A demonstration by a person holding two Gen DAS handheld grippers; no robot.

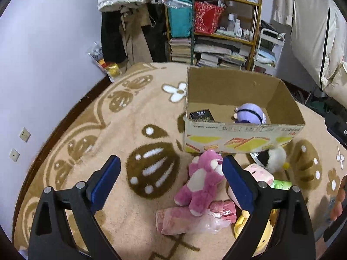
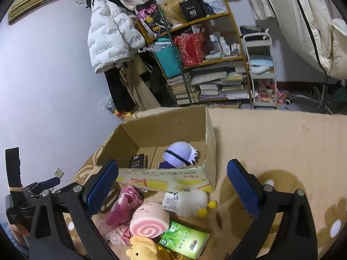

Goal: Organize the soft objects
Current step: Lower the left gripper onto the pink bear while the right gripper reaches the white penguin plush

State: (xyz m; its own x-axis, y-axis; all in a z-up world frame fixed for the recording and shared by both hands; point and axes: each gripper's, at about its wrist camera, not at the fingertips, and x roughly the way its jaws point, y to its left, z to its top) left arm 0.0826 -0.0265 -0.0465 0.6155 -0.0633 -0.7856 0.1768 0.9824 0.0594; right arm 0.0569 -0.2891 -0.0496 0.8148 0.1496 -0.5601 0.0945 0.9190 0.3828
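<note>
Item: soft toys for sorting, lying in a loose heap on the patterned blanket (image 1: 91, 117), just in front of the cardboard box (image 1: 243, 134) at centre frame. We list the pink bear (image 1: 201, 179) at lower centre of the left view, sprawled over a pink wrapped bundle (image 1: 184, 218); a swirl-roll plush (image 2: 149, 218) touching it; a white chick (image 2: 190, 201) against the box's printed front; a yellow plush (image 2: 141, 249) at the bottom edge; and a green tissue pack (image 2: 184, 240) beside the roll. Already boxed: a purple-headed doll (image 2: 177, 153) and a small black packet (image 2: 138, 161). Left tool (image 1: 171, 182): released, jaws wide, nothing between the pads, hovering over the blanket with its right-hand pad overlapping the bear in the picture. Right tool (image 2: 173, 186): likewise spread and empty, framing the heap. Handling, in our judgement: all pieces light, compressible and unbreakable; plush fur should give the pads good purchase, while the bundle's film wrap looks slippery. We would take the bear across its torso, the roll across its cylinder flanks, the chick around its round body, squeezing well in, since stuffing yields before it holds.
</note>
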